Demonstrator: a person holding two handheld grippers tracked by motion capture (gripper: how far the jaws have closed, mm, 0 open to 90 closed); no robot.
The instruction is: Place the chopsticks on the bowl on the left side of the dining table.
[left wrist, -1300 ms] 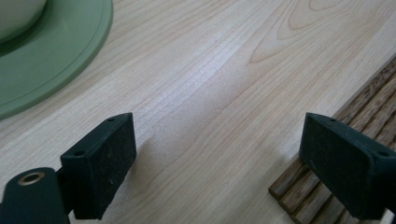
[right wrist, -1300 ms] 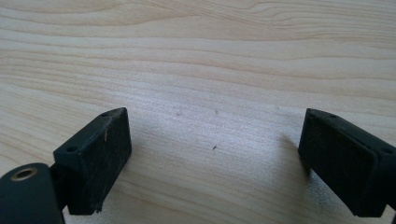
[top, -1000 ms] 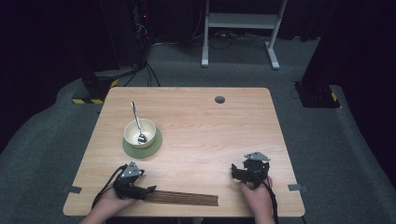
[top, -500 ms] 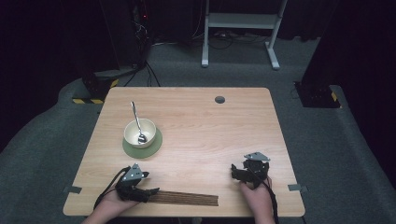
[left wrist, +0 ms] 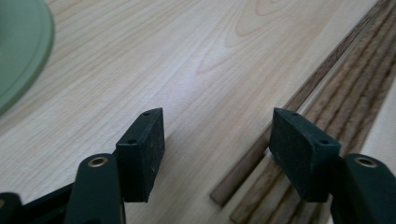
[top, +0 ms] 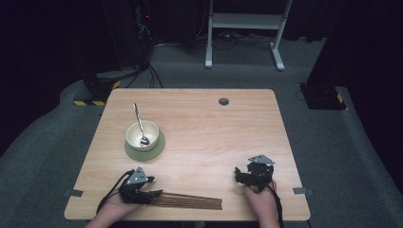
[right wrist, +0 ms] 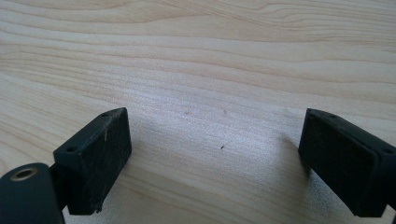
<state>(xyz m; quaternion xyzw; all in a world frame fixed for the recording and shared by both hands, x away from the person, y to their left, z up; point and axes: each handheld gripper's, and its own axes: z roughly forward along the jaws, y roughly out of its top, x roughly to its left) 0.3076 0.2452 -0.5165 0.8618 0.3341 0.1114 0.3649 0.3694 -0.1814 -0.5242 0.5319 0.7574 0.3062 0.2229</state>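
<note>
1. Since the earlier frames, both hands have kept their places; what has changed is the left gripper (top: pixel 153 194), whose jaws have just been closing around the near end of one wooden stick.
2. Its jaws stand apart, pads not pressing anything: in the left gripper view the single stick (left wrist: pixel 261 149) lies on the table between them, close to the inner face of the right-hand pad (left wrist: pixel 299 154) and well clear of the left-hand pad.
3. That stick is slim, round and brown, its blunt end pointing toward the gripper's base.
4. Just beyond it, beside and under the right-hand pad, lies the bundle of sticks (top: pixel 190 200), dark brown, grained and packed side by side, running away from the left gripper toward the right one along the near table edge.
5. The right gripper (top: pixel 242 176) rests on the table (top: pixel 214 137) with its jaws wide apart over bare wood.
6. Ahead of the left gripper, well apart, a cream bowl (top: pixel 142 135) sits on a green saucer (top: pixel 157 150) with a spoon (top: pixel 139 124) leaning in it; the saucer's rim shows at the left gripper view's corner.
7. Nothing lies between the open pads and the stick.
</note>
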